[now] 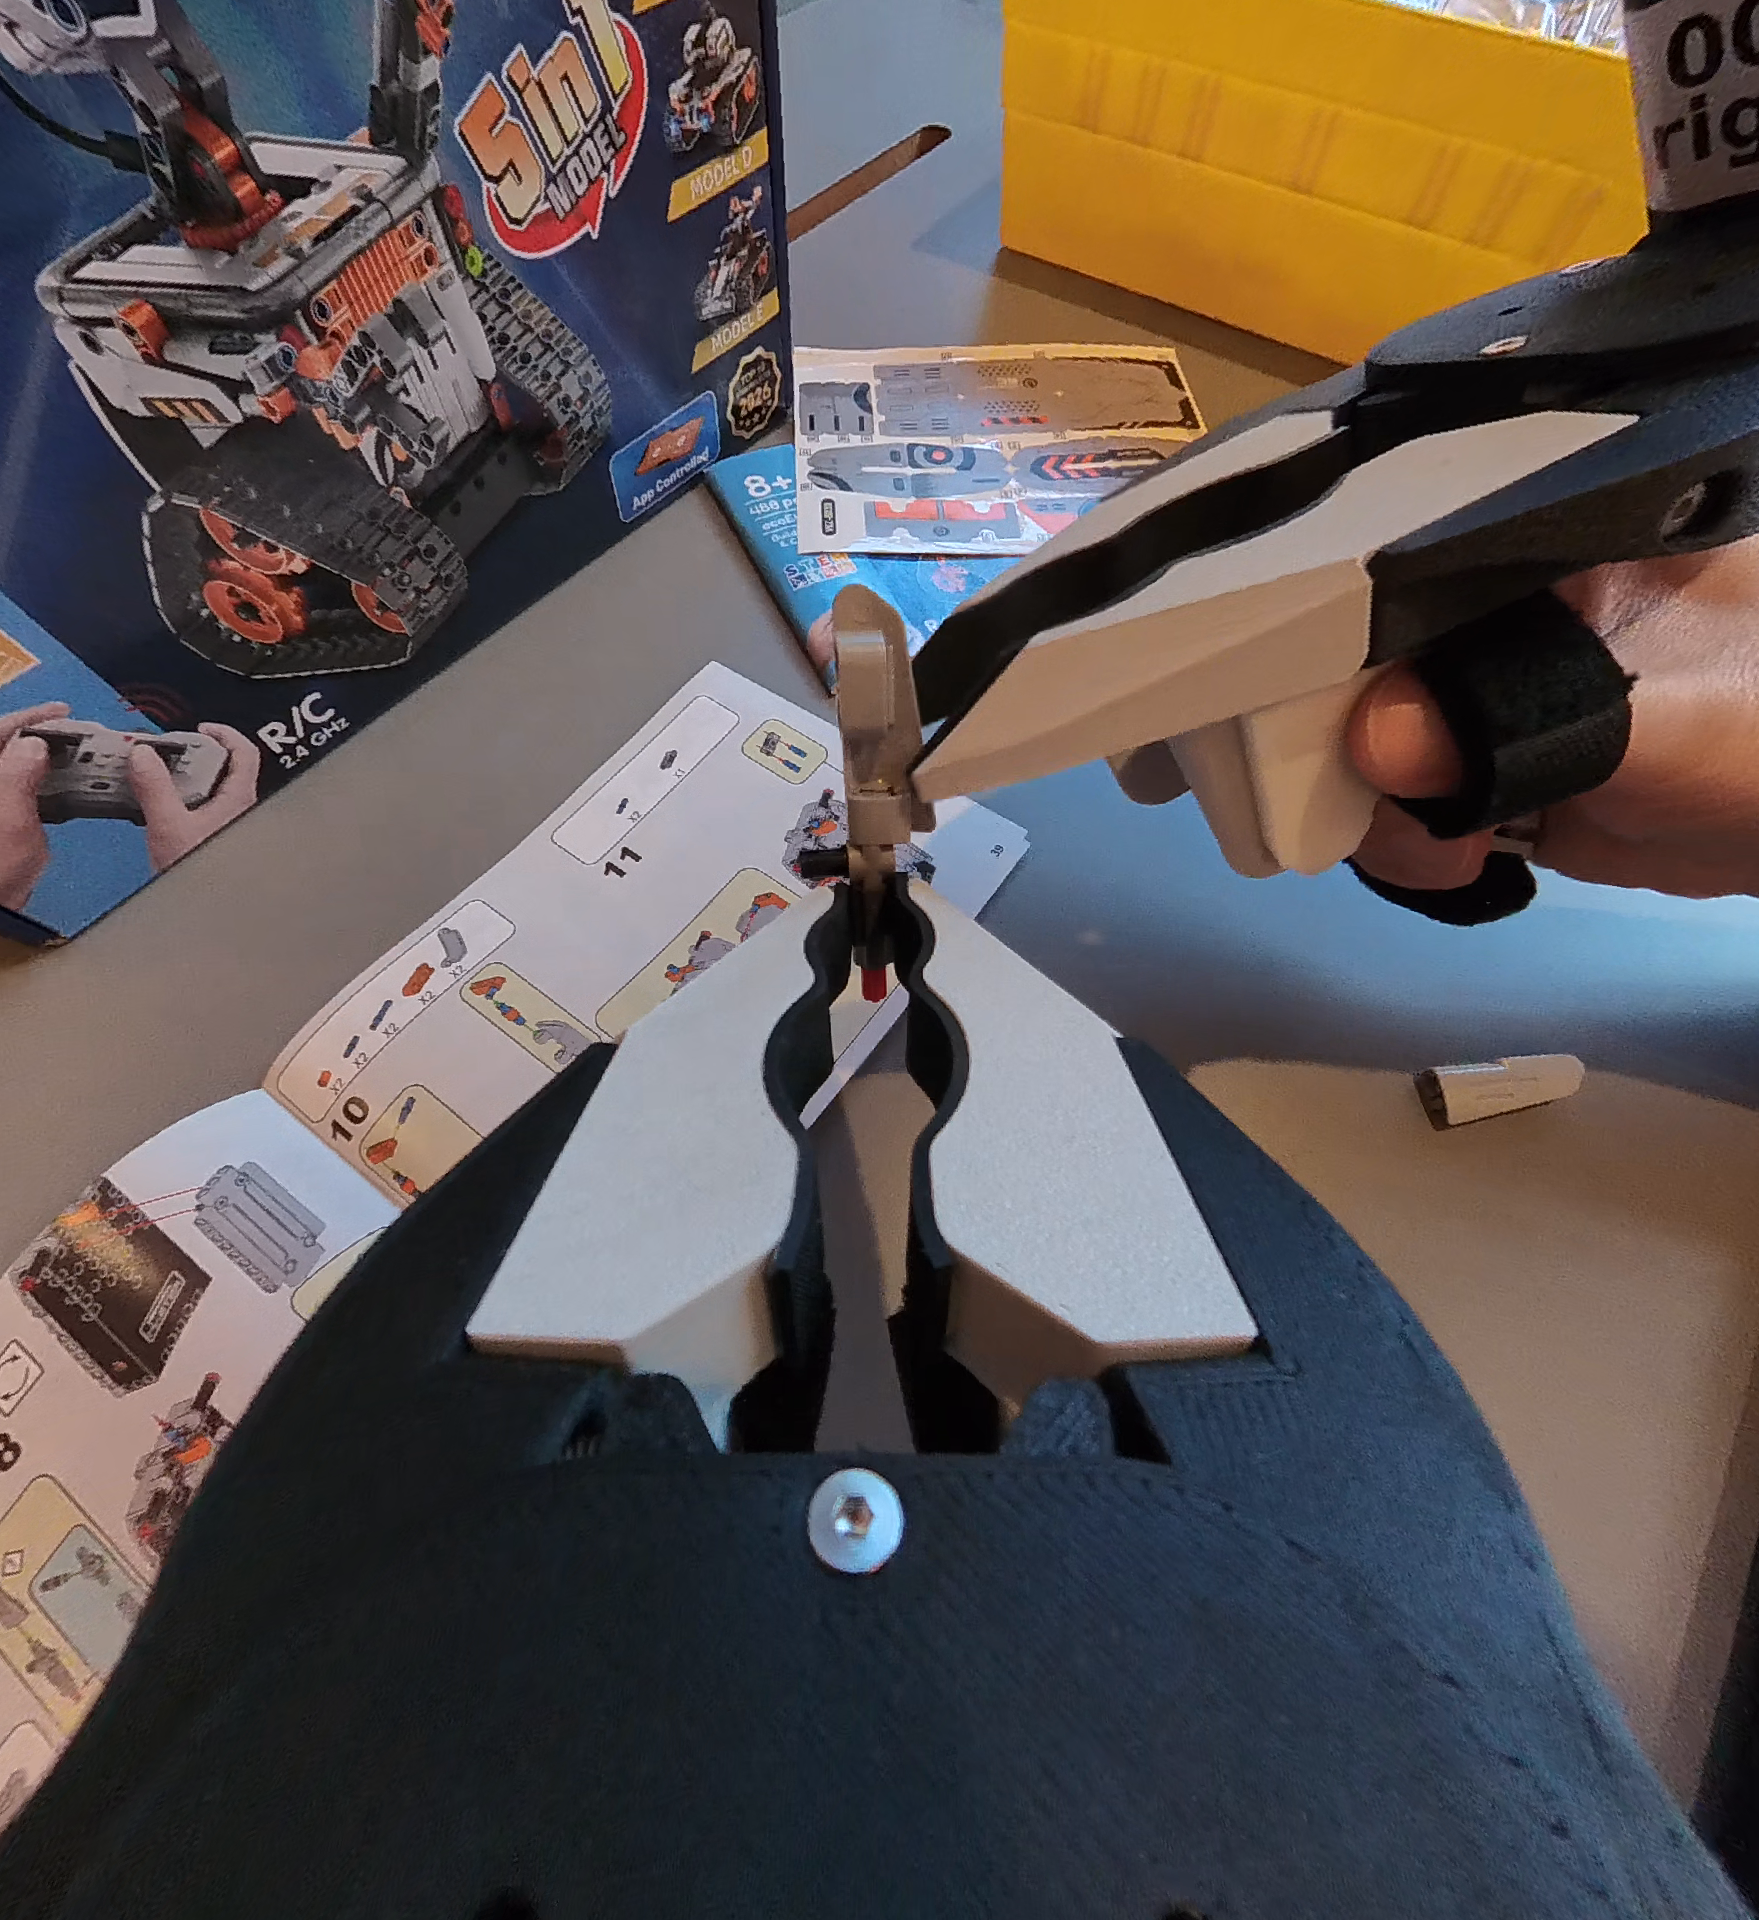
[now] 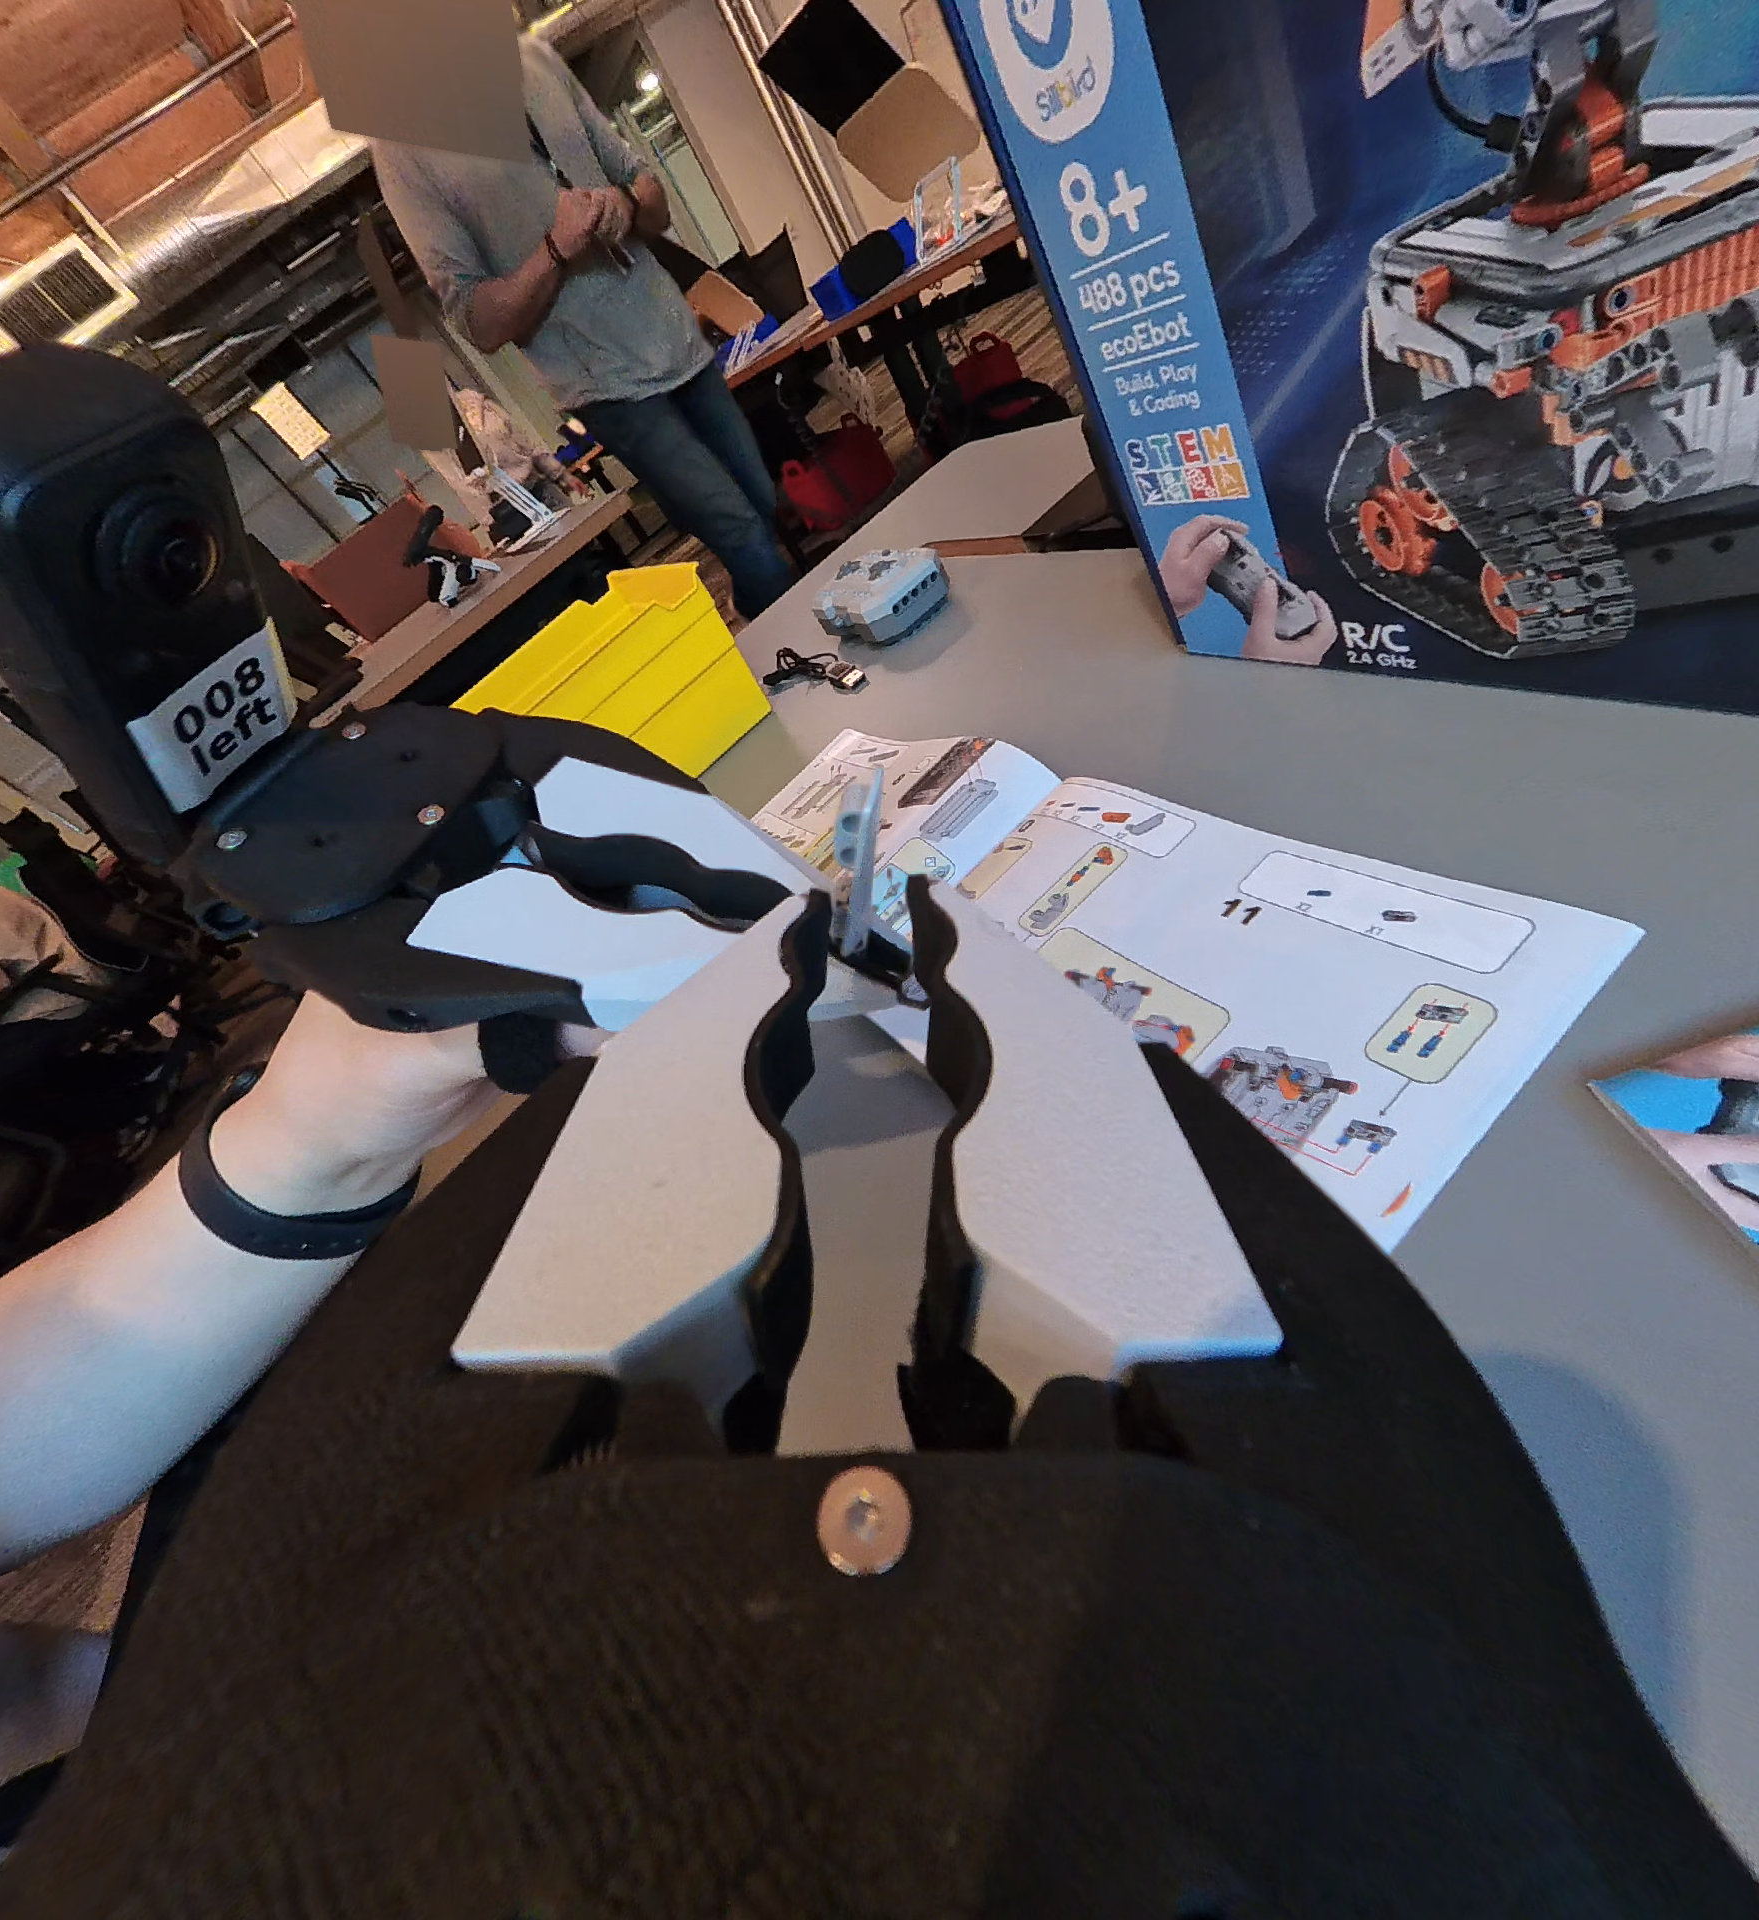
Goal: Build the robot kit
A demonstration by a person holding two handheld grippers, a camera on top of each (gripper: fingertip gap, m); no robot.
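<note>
My left gripper (image 1: 870,914) is shut on a small toy assembly held above the table. The assembly is a grey beam (image 1: 867,686) standing upright, with a black pin (image 1: 823,864) at its base and a red axle end (image 1: 873,982) between my pads. My right gripper (image 1: 919,727) comes in from the right at the beam's upper half. In the right wrist view the right gripper (image 2: 867,906) is narrowly open, with a fingertip on each side of the thin beam (image 2: 859,831). The left gripper (image 2: 771,896) reaches in from the left.
An open instruction booklet (image 1: 439,1039) lies under both grippers on the grey table (image 2: 1270,707). A large toy box (image 1: 335,364) stands behind, with a sticker sheet (image 1: 989,436) and yellow bin (image 1: 1270,156) nearby. A loose grey piece (image 1: 1498,1086) lies right. A grey module (image 2: 885,597) and cable (image 2: 813,670) lie farther off. A person stands beyond the table. The tips of both grippers are at nearly the same place. The loose grey piece (image 1: 1498,1086) sits 15 cm or so from the ends of my left fingers.
</note>
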